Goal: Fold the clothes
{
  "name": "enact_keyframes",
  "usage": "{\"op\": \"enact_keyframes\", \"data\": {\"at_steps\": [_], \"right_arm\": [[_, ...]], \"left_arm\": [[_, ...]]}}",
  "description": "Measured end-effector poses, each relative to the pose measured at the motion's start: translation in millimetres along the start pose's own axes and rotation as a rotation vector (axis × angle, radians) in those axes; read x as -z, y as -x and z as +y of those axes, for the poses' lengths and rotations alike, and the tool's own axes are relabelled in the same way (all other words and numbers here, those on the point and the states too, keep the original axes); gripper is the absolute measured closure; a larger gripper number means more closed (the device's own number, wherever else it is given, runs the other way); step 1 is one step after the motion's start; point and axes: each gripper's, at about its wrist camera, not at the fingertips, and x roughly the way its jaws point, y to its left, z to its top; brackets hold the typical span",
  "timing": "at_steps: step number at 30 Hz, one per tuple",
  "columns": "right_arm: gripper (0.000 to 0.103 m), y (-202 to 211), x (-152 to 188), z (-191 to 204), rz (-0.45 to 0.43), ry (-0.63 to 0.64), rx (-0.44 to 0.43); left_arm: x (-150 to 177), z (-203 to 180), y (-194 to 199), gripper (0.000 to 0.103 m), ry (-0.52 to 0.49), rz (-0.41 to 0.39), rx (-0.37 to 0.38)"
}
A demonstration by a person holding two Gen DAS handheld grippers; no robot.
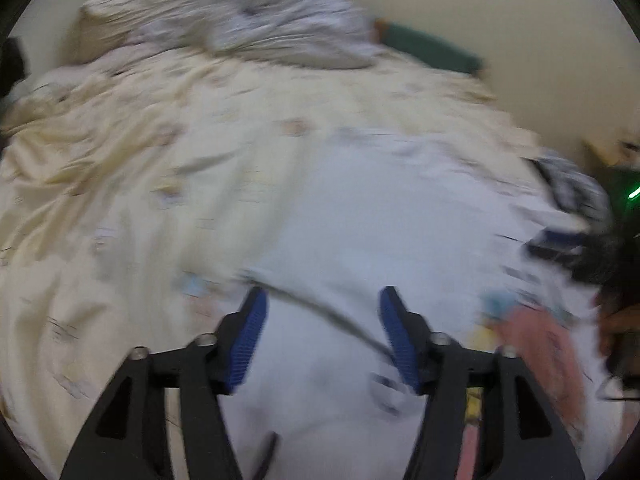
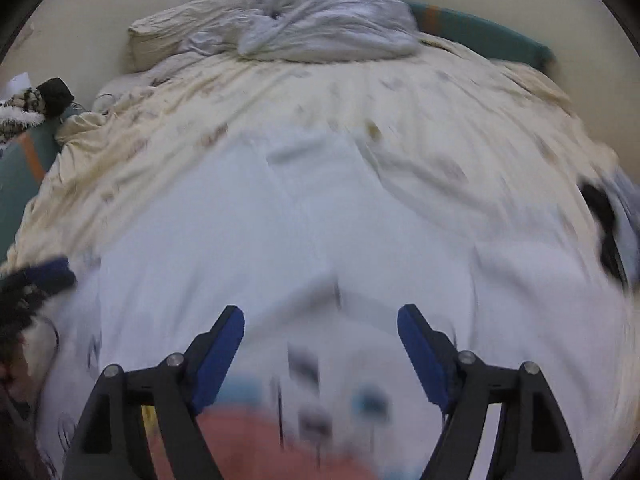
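**White garment spread on the bed, both tongs parted above its near end**

The bed (image 2: pixel 460 128) carries everything. Its cream patterned cover is wide and fairly flat, which gives a garment room to lie open. At the far end sit a cream pillow (image 2: pixel 176 36) and a crumpled grey duvet (image 2: pixel 328 20), pushed back against the wall and well apart from the working area, so nothing crowds the middle.

On that middle lies the white garment (image 2: pixel 280 220), spread broad over the cover with faint creases running lengthwise. Its near end shows a pinkish printed patch (image 2: pixel 256 436) with dark and pale blue marks. Blur hides what the print is, and whether the cloth is one layer or already doubled I cannot tell.

At the right edge of the bed a dark and grey heap (image 1: pixel 572 188) lies just beside the garment, perhaps more clothes set aside.

The left tongs (image 1: pixel 322 312) hang over the garment's near left part, blue pads wide apart and holding nothing. The right tongs (image 2: pixel 320 330) hover over the printed end, likewise spread and empty. One on each side would suit taking the two near corners together.
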Motion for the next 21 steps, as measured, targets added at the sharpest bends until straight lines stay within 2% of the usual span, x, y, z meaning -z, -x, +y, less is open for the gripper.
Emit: {"op": "enact_keyframes", "data": {"at_steps": [4,6,8,10,13,17,21], "right_arm": [[0.023,22.6,54.8,10.7,-0.009,-0.026,0.027],[0.023,27.3,77.8,19.0,0.002,-0.042,0.011],[0.023,25.2,101.4,27.7,0.035,-0.026,0.037],[0.023,31.9,124.6,30.8,0.063,-0.031,0.051],[0.023,50.1,158.8,31.6,0.093,-0.063,0.052],[0.023,75.4,204.9,32.8,0.137,-0.102,0.051],[0.022,109.0,251.6,37.0,0.197,-0.108,0.044]], "left_arm": [[33.4,-47.2,3.7,0.024,-0.105,0.027,0.095],[53.5,-69.8,2.4,0.024,-0.161,0.053,0.095],[72.9,-86.9,-6.6,0.024,-0.203,0.130,0.049],[92.7,-94.8,-18.0,0.022,-0.229,0.216,-0.039],[114.3,-105.6,-7.1,0.019,-0.277,0.233,-0.150],[139.1,-101.8,17.2,0.018,-0.250,0.268,-0.180],[166.3,-100.4,43.3,0.018,-0.265,0.280,-0.204]]}}
